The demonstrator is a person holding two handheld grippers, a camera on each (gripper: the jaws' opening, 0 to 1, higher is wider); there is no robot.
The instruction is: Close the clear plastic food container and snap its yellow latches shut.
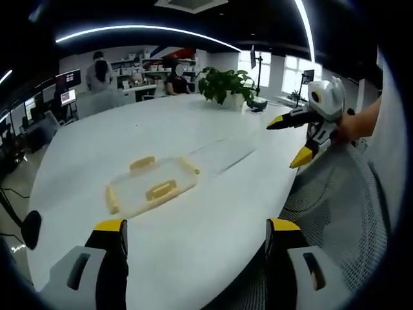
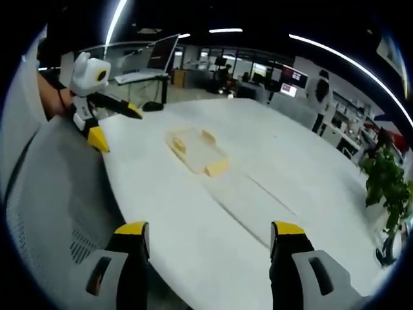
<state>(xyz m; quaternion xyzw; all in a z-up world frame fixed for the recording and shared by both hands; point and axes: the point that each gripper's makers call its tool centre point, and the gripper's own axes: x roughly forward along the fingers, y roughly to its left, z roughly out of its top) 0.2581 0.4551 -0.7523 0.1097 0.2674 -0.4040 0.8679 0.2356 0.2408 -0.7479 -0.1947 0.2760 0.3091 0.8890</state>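
Resting flat on the broad white oval counter [image 1: 193, 129], the clear rectangular plastic food container with yellow latches [image 1: 151, 185] lies at about eleven o'clock from the left claw [image 1: 197, 232] in the left gripper view; that claw's yellow-tipped jaws stand wide apart, holding nothing. At two o'clock the right claw [image 1: 289, 141] hovers over a grey mesh chair [image 1: 335, 200], jaws apart. A leafy green potted plant [image 1: 224, 85] stands far back.

In the right gripper view, the container [image 2: 197, 150] sits at twelve o'clock beyond the empty, spread right claw [image 2: 210, 236]. Its lid seems down, though blur hides detail. The left claw [image 2: 116, 129] hangs at ten o'clock.
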